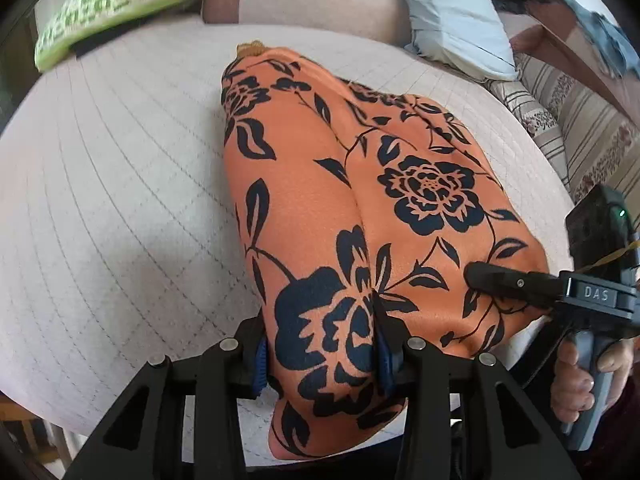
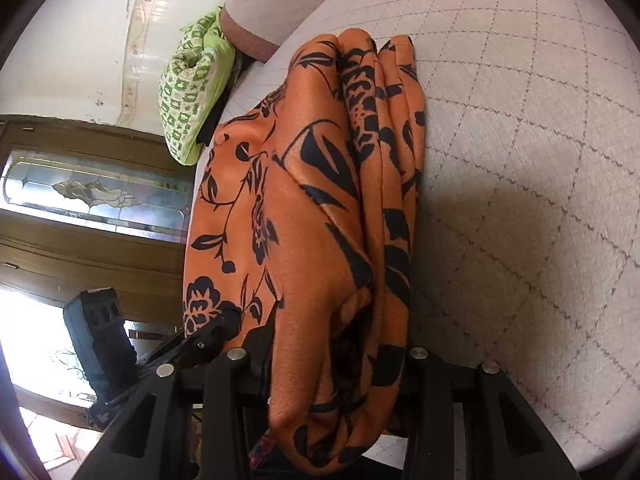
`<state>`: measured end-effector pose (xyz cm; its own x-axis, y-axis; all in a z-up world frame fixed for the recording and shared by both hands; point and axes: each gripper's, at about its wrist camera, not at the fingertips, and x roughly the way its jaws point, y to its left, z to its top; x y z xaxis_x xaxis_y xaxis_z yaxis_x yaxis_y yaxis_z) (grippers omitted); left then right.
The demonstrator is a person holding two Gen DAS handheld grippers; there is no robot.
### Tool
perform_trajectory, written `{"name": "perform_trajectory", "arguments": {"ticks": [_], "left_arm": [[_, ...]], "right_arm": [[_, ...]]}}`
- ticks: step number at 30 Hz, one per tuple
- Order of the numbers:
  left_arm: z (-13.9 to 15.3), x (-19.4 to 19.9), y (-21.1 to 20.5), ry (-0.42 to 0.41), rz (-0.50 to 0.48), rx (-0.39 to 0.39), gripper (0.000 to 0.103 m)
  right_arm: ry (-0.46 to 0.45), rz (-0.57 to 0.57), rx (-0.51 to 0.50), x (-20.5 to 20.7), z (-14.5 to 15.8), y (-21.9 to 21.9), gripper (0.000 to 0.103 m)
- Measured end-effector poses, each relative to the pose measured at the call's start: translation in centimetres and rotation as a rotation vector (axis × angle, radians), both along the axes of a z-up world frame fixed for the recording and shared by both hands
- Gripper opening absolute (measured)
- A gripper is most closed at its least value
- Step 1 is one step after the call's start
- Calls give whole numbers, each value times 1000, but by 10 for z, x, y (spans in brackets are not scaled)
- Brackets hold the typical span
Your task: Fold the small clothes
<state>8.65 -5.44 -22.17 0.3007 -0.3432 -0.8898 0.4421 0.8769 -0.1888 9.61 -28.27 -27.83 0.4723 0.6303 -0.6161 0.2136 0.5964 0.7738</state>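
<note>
Left claw [image 1: 324,356] pinches the near edge of the orange floral garment [image 1: 360,200], cloth bunched between its blue pads [image 1: 261,364]; right claw [image 2: 332,364] likewise clamps a gathered fold of the same garment. The garment lies folded lengthwise on a pale quilted bed [image 1: 120,200]. At the far edge sit a green patterned cushion [image 1: 120,4] and a grey pillow [image 1: 452,12]; a wooden door with leaded glass [image 2: 92,192] stands beyond.

Green patterned cushion [image 1: 120,4], quilted bedspread [image 1: 120,200]
</note>
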Motion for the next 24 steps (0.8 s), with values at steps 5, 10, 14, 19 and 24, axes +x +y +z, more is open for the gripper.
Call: {"name": "perform_trajectory", "arguments": {"ticks": [5, 10, 14, 19, 24], "left_arm": [[14, -3, 2, -48, 12, -4, 42], [36, -6, 19, -110, 28, -24, 42], [51, -5, 26, -161, 42, -20, 41], [66, 3, 30, -207, 65, -11, 41], [76, 10, 46, -244, 99, -2, 41]], "right_arm": [[-74, 15, -48, -9, 20, 3, 41], [-154, 30, -85, -22, 45, 4, 39], [-207, 57, -132, -22, 65, 15, 39], [-287, 92, -207, -14, 92, 31, 39], [-364, 132, -291, -4, 112, 52, 38]]}}
